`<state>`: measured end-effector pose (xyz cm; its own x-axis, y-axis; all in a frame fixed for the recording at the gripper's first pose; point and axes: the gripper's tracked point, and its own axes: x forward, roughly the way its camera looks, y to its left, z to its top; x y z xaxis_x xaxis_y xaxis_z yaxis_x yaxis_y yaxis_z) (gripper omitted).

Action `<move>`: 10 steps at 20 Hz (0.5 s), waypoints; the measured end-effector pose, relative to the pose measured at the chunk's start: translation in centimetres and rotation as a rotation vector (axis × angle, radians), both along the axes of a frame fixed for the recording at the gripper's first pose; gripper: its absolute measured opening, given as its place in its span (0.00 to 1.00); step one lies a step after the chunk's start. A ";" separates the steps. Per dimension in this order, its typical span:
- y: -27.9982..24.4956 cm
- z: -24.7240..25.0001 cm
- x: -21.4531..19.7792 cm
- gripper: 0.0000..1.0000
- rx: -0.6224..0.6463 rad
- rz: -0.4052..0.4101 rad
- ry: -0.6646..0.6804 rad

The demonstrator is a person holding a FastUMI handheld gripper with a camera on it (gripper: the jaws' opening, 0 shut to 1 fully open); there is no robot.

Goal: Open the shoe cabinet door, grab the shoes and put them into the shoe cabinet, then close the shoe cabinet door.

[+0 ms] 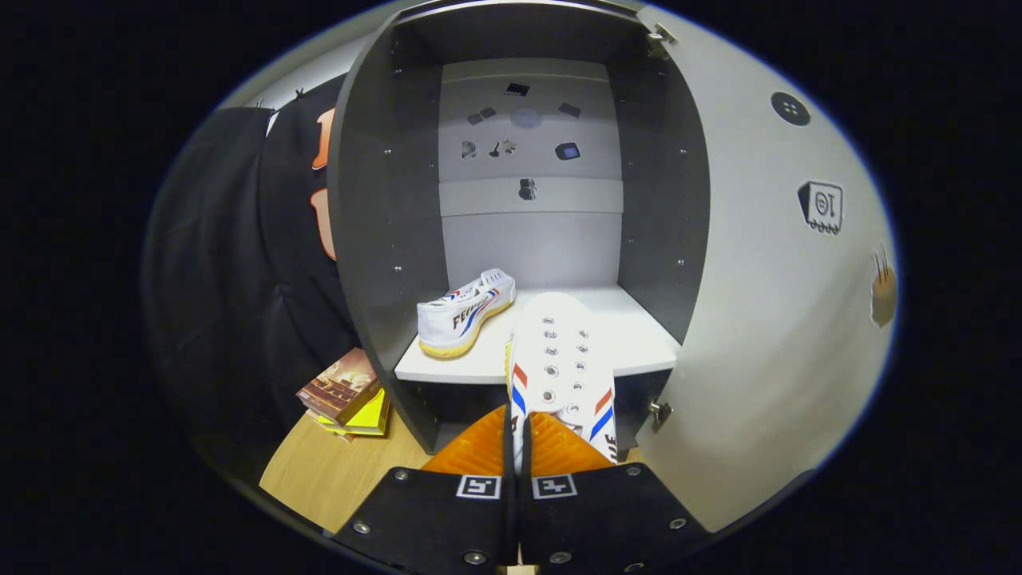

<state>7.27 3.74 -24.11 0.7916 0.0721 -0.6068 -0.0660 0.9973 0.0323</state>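
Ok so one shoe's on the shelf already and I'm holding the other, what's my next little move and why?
Probably ease forward and lower. The gripper is shut on the held shoe, whose toe reaches over the shelf while its heel hangs ahead of the front edge. The first shoe sits to the left, leaving room.

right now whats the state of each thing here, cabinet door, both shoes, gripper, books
shoe cabinet door: swung wide open
first shoe: lying on the cabinet shelf, left side
second shoe: held, toe over the shelf edge, not set down
hand-held gripper: shut on the second shoe's edge
books: stacked on the wooden surface beside the cabinet
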 end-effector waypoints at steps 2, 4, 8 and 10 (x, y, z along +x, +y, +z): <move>0.2 0.6 2.3 0.00 -0.011 0.007 0.001; 0.2 0.5 4.4 0.00 -0.021 0.009 0.014; -0.2 0.9 8.7 0.00 -0.052 0.003 0.027; -0.5 1.0 10.7 0.00 -0.065 -0.004 0.030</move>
<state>18.00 3.25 -23.15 0.7734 0.0284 -0.6332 -0.0621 0.9976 -0.0310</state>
